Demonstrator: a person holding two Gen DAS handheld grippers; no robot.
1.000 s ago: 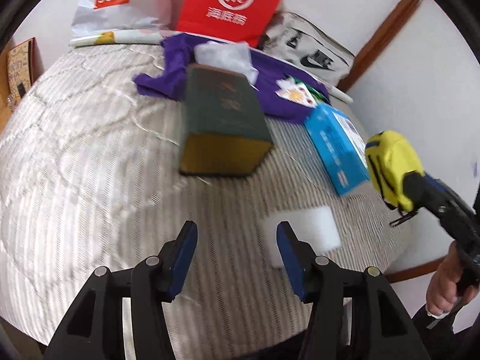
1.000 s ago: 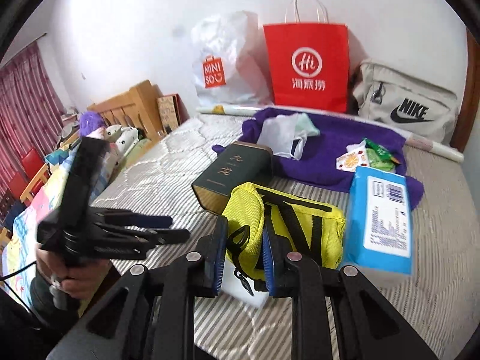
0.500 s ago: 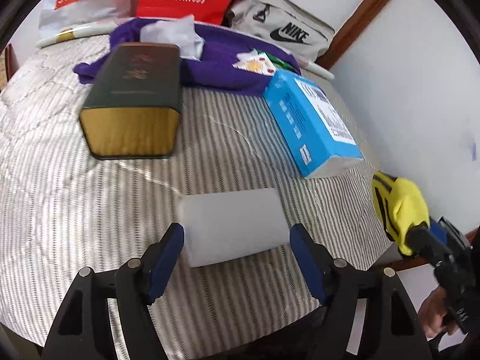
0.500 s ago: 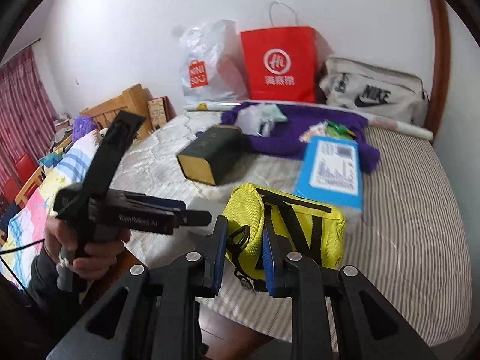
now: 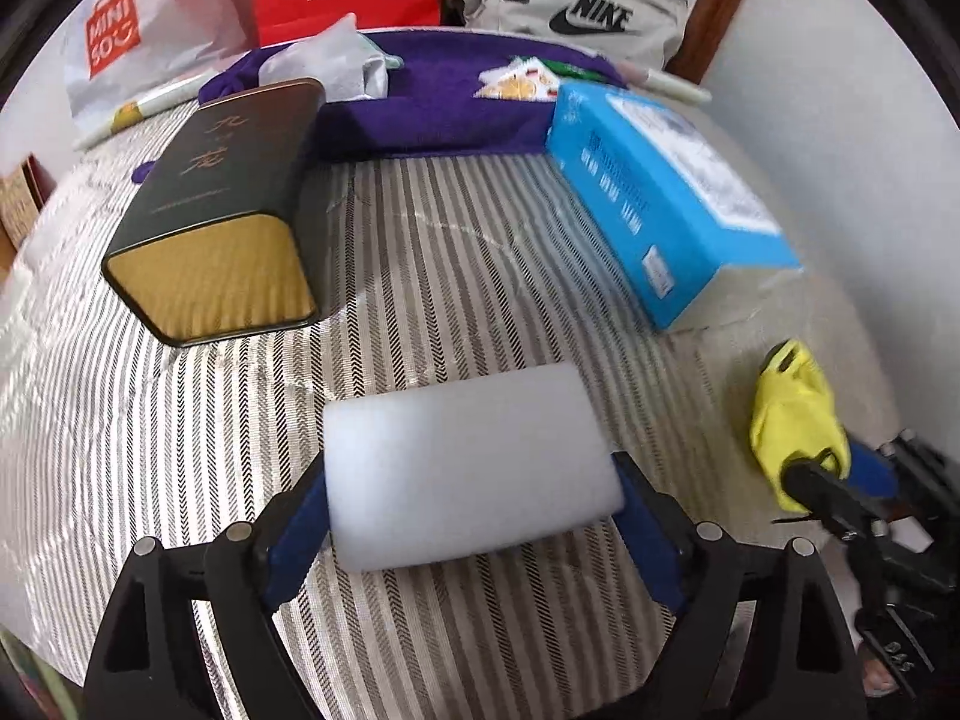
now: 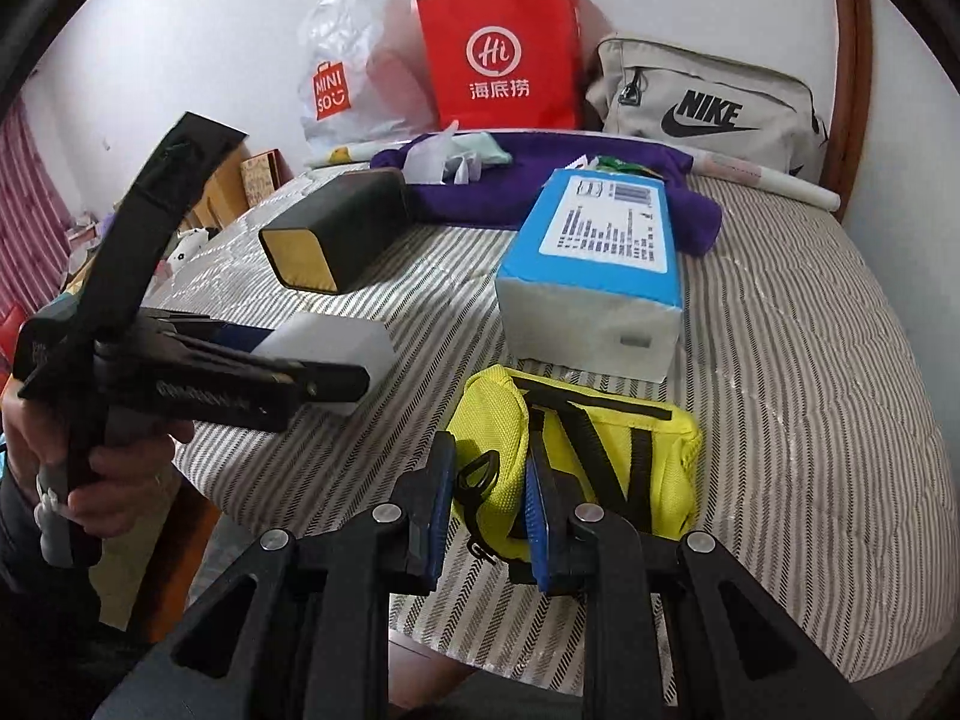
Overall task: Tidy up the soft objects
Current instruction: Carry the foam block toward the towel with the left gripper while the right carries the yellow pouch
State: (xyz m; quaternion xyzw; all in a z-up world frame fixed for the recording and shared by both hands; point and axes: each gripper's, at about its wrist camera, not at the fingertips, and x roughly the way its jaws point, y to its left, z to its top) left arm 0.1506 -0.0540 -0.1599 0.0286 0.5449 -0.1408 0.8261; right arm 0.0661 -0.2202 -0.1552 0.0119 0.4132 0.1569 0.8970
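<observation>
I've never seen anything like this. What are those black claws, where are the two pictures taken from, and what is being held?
No robot here: a person holds a hand-operated claw in each hand, each carrying a camera looking along its fingers. One picture comes from the left gripper, whose jaws have just been opening around a white foam block without visibly squeezing it. The other comes from the right gripper, clamped on a yellow pouch. On the striped bed lie a dark box, a blue tissue pack and a purple cloth.
</observation>
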